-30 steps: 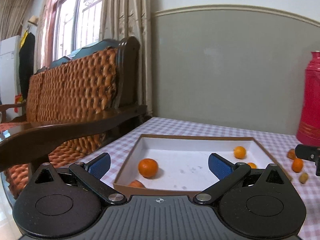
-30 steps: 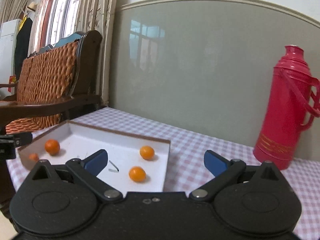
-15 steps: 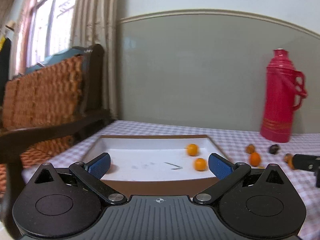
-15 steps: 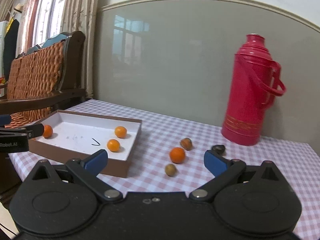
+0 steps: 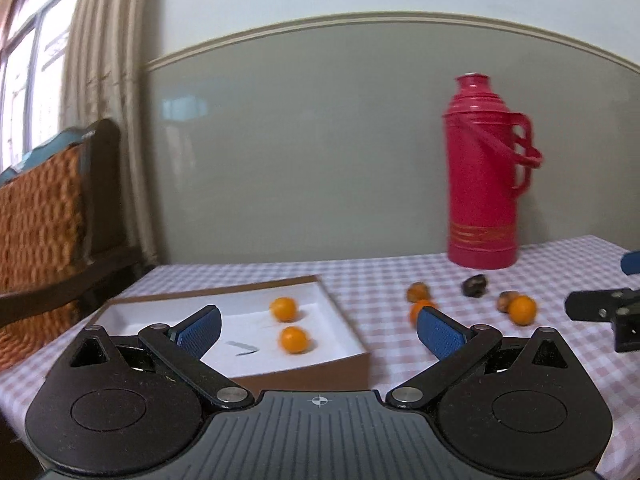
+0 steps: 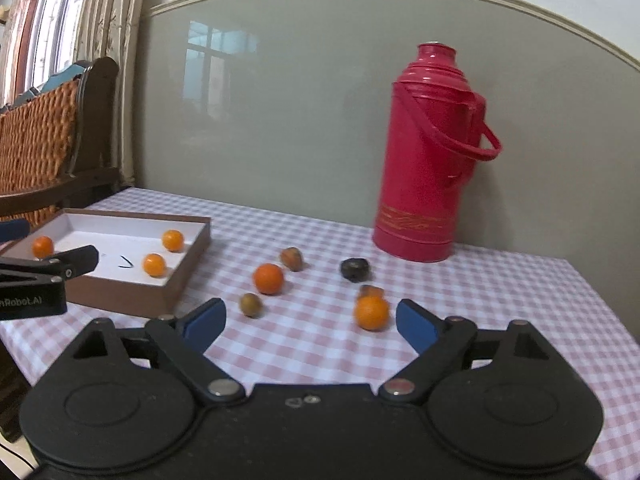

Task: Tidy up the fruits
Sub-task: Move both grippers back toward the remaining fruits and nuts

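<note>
Right gripper [image 6: 310, 324] wide open, holds nothing; left gripper [image 5: 318, 330] also wide, holds nothing. Three oranges lie in box [image 6: 188, 276], left of frame. Loose fruit on cloth [image 6: 500, 300]: orange [image 6: 372, 312] just beside your right finger, second orange [image 6: 268, 278] at centre.

You take near orange first, I think: centre it between fingers, lower, close gently, it rolls easily.

Around: brown fruit [image 6: 251, 304], another [image 6: 291, 258], dark one [image 6: 354, 269]; small piece [image 6: 370, 291] touches near orange behind, may get pushed. Flask [image 6: 430, 152] stands upper right, well apart.
</note>
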A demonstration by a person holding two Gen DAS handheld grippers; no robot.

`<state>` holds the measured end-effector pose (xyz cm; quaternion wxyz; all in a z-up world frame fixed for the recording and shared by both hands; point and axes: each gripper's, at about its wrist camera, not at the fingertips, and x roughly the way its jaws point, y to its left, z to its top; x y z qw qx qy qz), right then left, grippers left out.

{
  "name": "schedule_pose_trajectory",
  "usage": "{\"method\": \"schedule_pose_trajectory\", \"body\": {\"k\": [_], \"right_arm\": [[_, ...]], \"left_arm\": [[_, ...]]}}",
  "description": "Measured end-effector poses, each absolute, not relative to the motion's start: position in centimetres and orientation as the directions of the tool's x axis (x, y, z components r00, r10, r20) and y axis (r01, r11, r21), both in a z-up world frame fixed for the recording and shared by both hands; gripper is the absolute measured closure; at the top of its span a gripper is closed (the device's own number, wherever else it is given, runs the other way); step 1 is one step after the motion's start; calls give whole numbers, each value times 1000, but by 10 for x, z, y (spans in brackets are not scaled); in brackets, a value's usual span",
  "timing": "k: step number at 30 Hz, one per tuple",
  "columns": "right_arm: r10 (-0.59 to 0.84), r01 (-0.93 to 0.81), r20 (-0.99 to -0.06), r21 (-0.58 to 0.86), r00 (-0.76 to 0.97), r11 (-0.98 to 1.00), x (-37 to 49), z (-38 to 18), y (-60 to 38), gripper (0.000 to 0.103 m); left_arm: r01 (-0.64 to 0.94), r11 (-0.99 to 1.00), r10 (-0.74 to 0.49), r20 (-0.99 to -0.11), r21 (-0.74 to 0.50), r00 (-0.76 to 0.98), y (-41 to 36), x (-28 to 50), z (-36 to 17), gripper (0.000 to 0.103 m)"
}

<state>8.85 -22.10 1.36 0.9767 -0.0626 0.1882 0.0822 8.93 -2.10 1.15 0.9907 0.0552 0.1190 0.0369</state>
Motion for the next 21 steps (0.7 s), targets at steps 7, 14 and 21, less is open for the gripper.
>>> {"method": "schedule_pose_trajectory", "body": {"k": [7,14,21], "right_arm": [[112,-159,-389,-92,914,983,114,11,-238,26],[111,-154,-402,-76,909,985,144,4,-247,32],[105,-142,-436,-53,894,988,168,-9,-256,34]], "left_arm": [[-9,991,43,-250,134,967,-56,113,9,0],[35,989,8,-284,146,959,-80,140,5,14],[25,993,18,-360,114,933,-86,171,-6,26]]}}
